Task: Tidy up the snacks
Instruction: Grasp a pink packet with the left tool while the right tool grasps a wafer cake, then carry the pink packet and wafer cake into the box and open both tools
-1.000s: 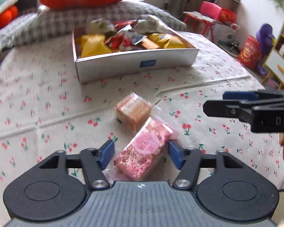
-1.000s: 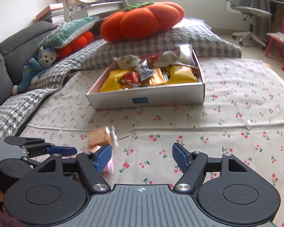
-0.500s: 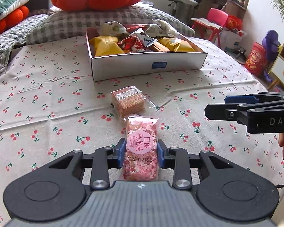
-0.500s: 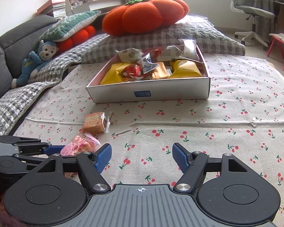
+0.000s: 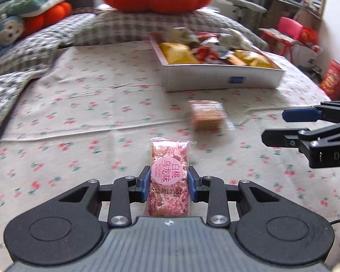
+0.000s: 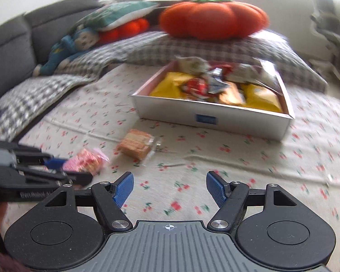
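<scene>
**Left wrist view: pink snack gripped, box up ahead**

Left wrist view shows my left tool [image 5: 168, 184] clenched on the pink snack bar [image 5: 169, 176]: both blue pads press its long sides at about the middle of the wrapper, and the bar points away from me toward the white box [image 5: 222, 79]. My right tool [image 6: 168, 189] stands released, with nothing between its blue pads, only cherry-print bedspread [image 6: 238, 158] below it. In the left view it juts in from the right edge.

The task's other things are easy to place. The box sits on the bedspread toward the far side of the bed, in front of the checked pillow [image 5: 129, 29], and is already heaped with yellow and red packets. One wrapped wafer cake [image 6: 136, 144] lies loose on the bedspread between me and the box's near wall, just beside my left tool in the right wrist view.

As I judge it, the step in hand is carrying the pink bar to the box. To do it well I should keep the squeeze even, because the wrapper is slick and the bar could twist out. I should lift it clear over the near wall before letting go, and aim for a gap between the packets so it does not slide back off the heap. My free right tool is well placed for the wafer cake: come at it from above, pads across its shorter sides, avoiding the loose wrapper tail.
</scene>
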The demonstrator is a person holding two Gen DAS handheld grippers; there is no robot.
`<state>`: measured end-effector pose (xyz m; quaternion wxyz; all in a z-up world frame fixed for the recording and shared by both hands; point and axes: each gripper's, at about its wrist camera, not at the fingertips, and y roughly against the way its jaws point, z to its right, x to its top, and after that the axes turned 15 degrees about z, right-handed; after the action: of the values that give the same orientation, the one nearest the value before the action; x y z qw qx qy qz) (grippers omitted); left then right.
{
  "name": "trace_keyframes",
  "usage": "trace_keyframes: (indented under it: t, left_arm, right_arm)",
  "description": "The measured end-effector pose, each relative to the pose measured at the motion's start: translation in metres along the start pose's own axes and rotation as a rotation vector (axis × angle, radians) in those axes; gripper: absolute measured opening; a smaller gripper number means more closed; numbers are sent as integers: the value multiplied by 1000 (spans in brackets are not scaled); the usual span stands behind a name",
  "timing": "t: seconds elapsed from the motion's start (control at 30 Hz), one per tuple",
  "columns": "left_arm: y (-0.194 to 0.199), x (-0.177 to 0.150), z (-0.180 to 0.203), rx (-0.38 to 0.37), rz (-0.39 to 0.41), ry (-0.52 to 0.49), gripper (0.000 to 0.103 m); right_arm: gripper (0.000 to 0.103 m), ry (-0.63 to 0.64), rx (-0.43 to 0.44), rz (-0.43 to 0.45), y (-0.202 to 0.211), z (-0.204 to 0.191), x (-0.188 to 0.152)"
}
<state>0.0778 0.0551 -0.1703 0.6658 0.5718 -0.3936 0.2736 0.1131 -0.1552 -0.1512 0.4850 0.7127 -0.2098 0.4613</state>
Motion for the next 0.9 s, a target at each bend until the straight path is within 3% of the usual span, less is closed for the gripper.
trace_keyframes:
  t: [0.2, 0.47, 0.53, 0.57, 0.9]
  left_arm:
    - [7, -2, -30, 83, 10, 59, 30]
    - [8, -3, -31, 96, 16, 63, 30]
    - [8, -3, -34, 93, 17, 77, 30]
    - [8, -3, -35, 95, 19, 82, 30]
    - [5, 3, -28, 114, 1, 119, 29]
  right_arm:
    - [72, 165, 121, -13, -38, -16, 13]
    - [71, 310, 221, -54, -86, -27, 24]
    - [53, 270, 241, -78, -90, -25, 20]
    - [33, 233, 249, -77, -88, -24, 18]
    - [33, -18, 63, 1, -18, -38, -12]
